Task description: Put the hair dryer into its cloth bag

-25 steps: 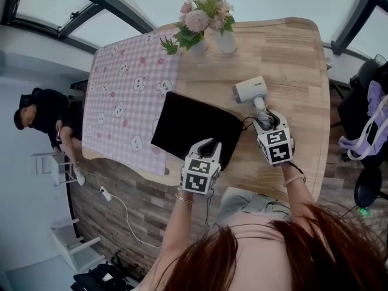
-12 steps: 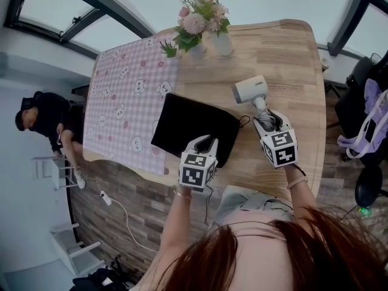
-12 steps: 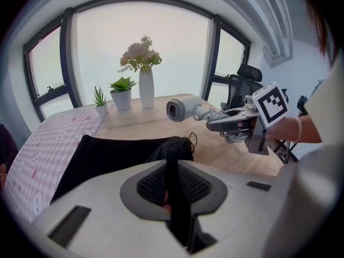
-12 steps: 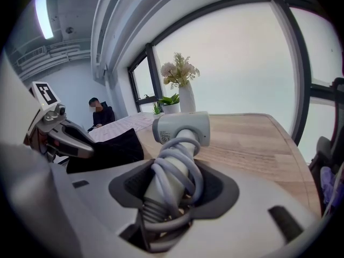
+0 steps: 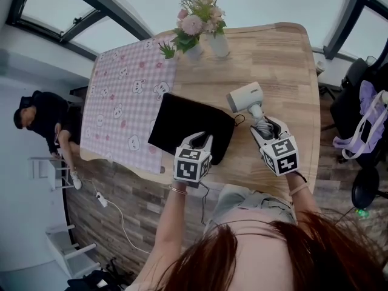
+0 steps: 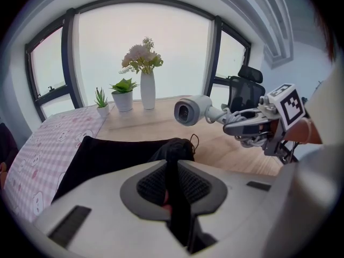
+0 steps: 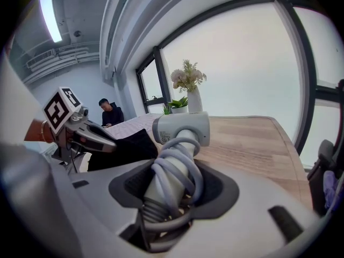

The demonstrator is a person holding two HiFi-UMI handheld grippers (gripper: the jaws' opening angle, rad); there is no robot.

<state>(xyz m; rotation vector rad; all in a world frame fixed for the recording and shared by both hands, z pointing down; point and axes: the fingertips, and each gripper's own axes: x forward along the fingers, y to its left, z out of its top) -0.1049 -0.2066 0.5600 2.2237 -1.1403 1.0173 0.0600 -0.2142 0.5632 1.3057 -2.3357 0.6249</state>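
"What had changed?"

"The right gripper [image 5: 265, 126], clamped on the hair dryer's [image 5: 244, 97] cord-wrapped handle, had raised it off the table [image 5: 285, 59], right of centre. The left gripper [image 5: 202, 139] pinched the cloth bag's [image 5: 188, 125] edge, so insertion looked close."

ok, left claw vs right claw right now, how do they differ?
Left claw is nearly closed on the black bag's thin edge; right claw stands wide round the hair dryer's cord-wrapped handle. Left claw's bag lies on the table; right claw's dryer looks lifted. Both are gripping.
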